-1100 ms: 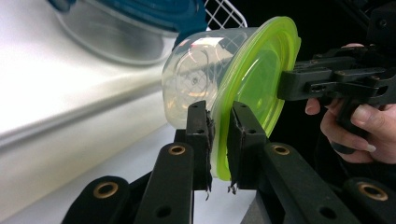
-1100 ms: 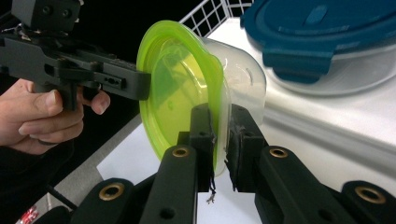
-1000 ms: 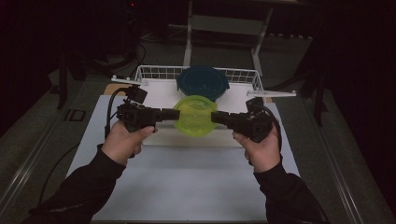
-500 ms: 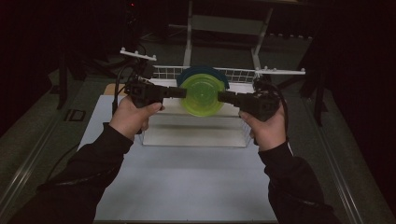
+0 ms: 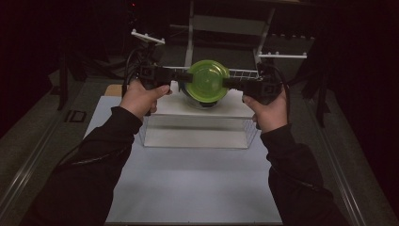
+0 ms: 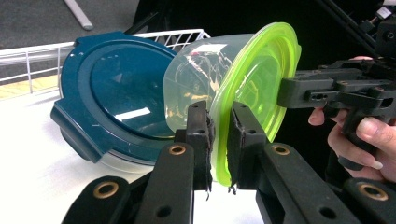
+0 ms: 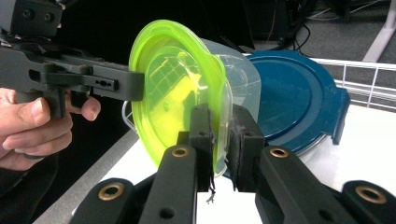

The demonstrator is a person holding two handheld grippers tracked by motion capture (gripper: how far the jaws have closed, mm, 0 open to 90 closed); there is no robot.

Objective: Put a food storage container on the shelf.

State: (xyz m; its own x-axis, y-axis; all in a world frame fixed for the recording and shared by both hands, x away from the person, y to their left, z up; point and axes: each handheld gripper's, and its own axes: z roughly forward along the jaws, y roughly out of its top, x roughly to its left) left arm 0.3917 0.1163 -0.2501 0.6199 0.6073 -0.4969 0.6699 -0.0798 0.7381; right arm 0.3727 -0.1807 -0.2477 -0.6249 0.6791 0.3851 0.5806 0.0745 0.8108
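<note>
A clear round container with a lime-green lid (image 5: 207, 81) hangs tipped on its side, lid facing the person. My left gripper (image 5: 188, 77) is shut on the lid's rim from the left, and my right gripper (image 5: 227, 84) is shut on the rim from the right. In the left gripper view my jaws (image 6: 220, 135) pinch the green rim (image 6: 252, 79), with the right gripper (image 6: 287, 91) clamped across from them. In the right gripper view my jaws (image 7: 222, 135) pinch the rim (image 7: 168, 88) opposite the left gripper (image 7: 137, 86). Just behind stands a blue-lidded container (image 6: 116, 88), (image 7: 289, 93), leaning on edge.
A raised white shelf (image 5: 164, 107) on a clear stand (image 5: 197, 134) sits at the back of the white table (image 5: 197, 183). A white wire rail (image 5: 244, 73) runs behind it. Dark stands and cables lie beyond the table.
Both grippers have carried the green-lidded container up and away from the person, tipping it from flat onto its side. It now covers most of the blue-lidded container.
</note>
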